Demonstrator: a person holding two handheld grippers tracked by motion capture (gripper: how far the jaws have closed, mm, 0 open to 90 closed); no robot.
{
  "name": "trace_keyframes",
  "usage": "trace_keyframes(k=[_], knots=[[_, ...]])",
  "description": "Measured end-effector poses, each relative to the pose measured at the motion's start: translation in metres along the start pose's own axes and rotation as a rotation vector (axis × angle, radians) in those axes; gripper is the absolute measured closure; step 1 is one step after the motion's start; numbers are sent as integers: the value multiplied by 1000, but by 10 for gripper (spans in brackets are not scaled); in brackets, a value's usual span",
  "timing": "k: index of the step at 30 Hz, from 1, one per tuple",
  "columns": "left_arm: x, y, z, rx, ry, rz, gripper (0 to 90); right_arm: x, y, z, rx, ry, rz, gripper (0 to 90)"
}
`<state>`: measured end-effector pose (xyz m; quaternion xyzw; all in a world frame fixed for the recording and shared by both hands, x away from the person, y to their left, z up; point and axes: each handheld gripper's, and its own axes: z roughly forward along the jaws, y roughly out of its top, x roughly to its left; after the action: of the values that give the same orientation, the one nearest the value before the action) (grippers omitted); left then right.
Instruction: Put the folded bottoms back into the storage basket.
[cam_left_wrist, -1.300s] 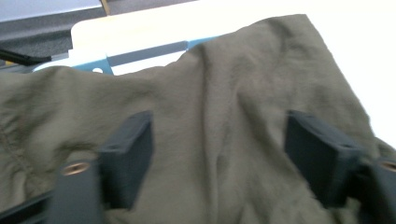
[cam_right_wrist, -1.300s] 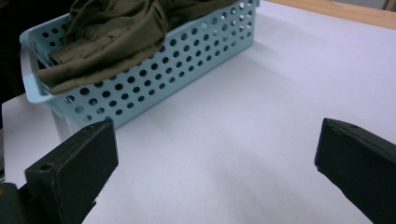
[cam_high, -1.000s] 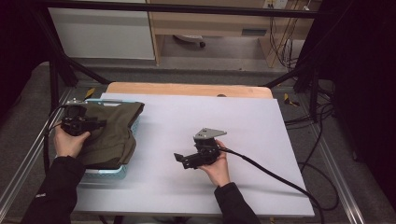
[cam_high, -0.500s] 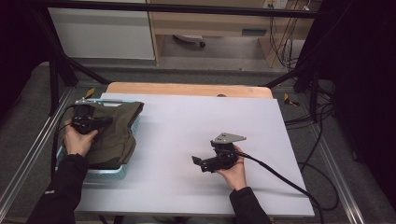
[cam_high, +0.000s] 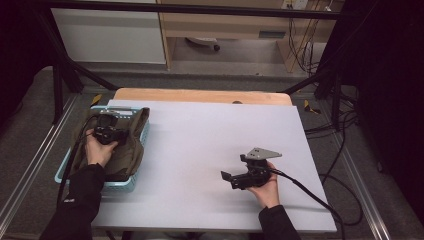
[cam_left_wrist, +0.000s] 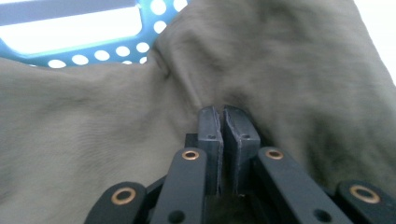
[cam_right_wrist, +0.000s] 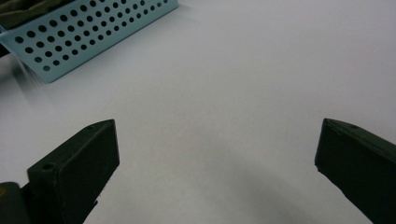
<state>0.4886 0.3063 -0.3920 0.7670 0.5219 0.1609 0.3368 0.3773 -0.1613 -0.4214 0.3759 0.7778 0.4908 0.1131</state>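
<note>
the crumpled olive-green cloth garment (cam_high: 125, 150) lies heaped in the light blue perforated plastic basket (cam_high: 120, 186), which sits on the white counter (cam_high: 210, 140) at about nine o'clock in the high view, close to the counter's left edge. the left gripper (cam_high: 111, 131) is pressed down into the top of the garment there, toward the basket's far end, with the person's left hand (cam_high: 99, 150) behind it. in the left gripper view the left gripper (cam_left_wrist: 223, 122) has just been closing, and its two dark pads (cam_left_wrist: 209, 133) now stand almost together with a fold of the green cloth (cam_left_wrist: 280, 70) pinched between them; the fabric puckers toward the pads, and the basket's blue wall with round holes (cam_left_wrist: 121, 51) shows at eleven o'clock.

the right gripper (cam_high: 231, 179) rests low over bare counter at about five o'clock in the high view, well apart from the basket, held by the right hand (cam_high: 265, 189), its black cable (cam_high: 320, 200) trailing off toward four o'clock. in the right gripper view its jaws stand wide apart with nothing between them, the counter (cam_right_wrist: 224, 116) beneath and the basket's corner (cam_right_wrist: 84, 32) at eleven o'clock.
</note>
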Motion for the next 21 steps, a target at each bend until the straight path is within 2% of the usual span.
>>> trace_keyframes(k=[6, 10, 12, 14, 18, 21], knots=[[-4, -7, 15, 48, 14, 16, 854, -7, -9, -6, 8, -14, 17, 3], [-6, -10, 18, 66, 24, 33, 862, -9, -11, -7, 6, -16, 21, 4], [-6, -12, 21, 93, 29, 41, 861, -10, -12, -8, 2, -21, 20, 4], [-5, -13, 22, 103, 31, 35, 858, -11, -14, -9, -1, -23, 23, 3], [-3, -10, 13, 87, 13, 16, 826, -12, -16, -9, 7, -27, 30, 3], [-1, -5, -1, 24, 4, 3, 825, -11, -16, -9, 3, -25, 27, 4]])
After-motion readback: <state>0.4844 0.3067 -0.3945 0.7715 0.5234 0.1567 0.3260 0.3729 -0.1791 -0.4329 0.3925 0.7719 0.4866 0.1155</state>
